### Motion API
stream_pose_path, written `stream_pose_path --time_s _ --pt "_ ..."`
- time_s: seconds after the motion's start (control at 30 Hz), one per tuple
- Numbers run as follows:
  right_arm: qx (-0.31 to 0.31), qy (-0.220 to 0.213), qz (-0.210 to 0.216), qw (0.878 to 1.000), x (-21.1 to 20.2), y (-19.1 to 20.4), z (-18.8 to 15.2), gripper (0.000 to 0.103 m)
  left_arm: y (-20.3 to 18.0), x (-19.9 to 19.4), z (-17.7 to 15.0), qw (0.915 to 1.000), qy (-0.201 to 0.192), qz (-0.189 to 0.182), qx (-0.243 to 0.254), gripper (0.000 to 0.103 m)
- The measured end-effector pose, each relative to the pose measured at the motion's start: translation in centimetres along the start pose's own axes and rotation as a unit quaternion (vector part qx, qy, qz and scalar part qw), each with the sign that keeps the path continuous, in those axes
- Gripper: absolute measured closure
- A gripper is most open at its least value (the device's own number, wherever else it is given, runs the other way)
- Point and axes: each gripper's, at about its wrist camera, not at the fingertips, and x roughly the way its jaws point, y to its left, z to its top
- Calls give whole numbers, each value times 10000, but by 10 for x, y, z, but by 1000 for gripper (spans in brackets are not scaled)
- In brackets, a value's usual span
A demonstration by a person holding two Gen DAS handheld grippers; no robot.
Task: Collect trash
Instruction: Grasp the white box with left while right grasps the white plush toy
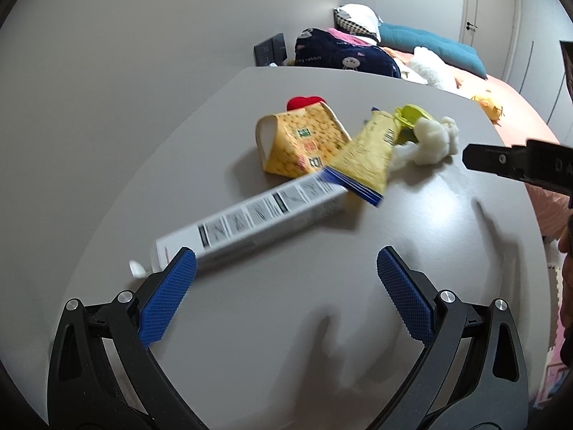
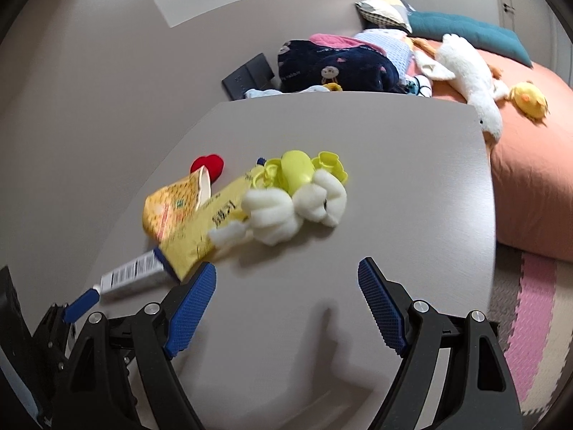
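Observation:
A pile lies on the grey table [image 1: 322,304]: a long white box [image 1: 250,218] with a blue end, a yellow snack carton [image 1: 301,139], a yellow wrapper [image 1: 369,150], a white plush toy [image 1: 429,139] and a lime plastic toy [image 1: 412,116]. My left gripper [image 1: 286,272] is open, its left finger [image 1: 172,286] beside the white box's near end. My right gripper [image 2: 286,279] is open and empty, just short of the wrapper [image 2: 207,229] and plush [image 2: 293,211]. The white box [image 2: 132,276], carton [image 2: 172,204] and lime toy [image 2: 297,168] also show there.
A red heart-shaped thing [image 1: 304,102] lies behind the carton. A bed with an orange cover [image 2: 530,179], pillows, clothes and plush toys stands behind and right of the table. A pink and white mat [image 2: 530,308] covers the floor at right. The left gripper's fingertip [image 2: 82,301] shows at lower left.

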Motion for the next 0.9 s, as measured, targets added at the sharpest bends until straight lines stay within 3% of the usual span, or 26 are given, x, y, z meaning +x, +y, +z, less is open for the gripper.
stream_pose_path --time_s 0.33,0.63,0.77,0.8,0.9 --pt "458 126 -245 9986 35 9 18 21 19 30 16 9989 75 -92 446 5" --pt "707 38 -798 9943 55 9 32 21 24 54 22 9971 331 -395 562 6" --pt "740 62 -871 9934 61 6 35 22 27 54 22 9960 425 -670 405 23" --pt "725 63 -865 9936 61 6 36 29 27 53 22 9957 435 -729 370 29" --pt "629 87 -795 9948 61 5 36 36 26 49 21 9954 439 -780 341 48"
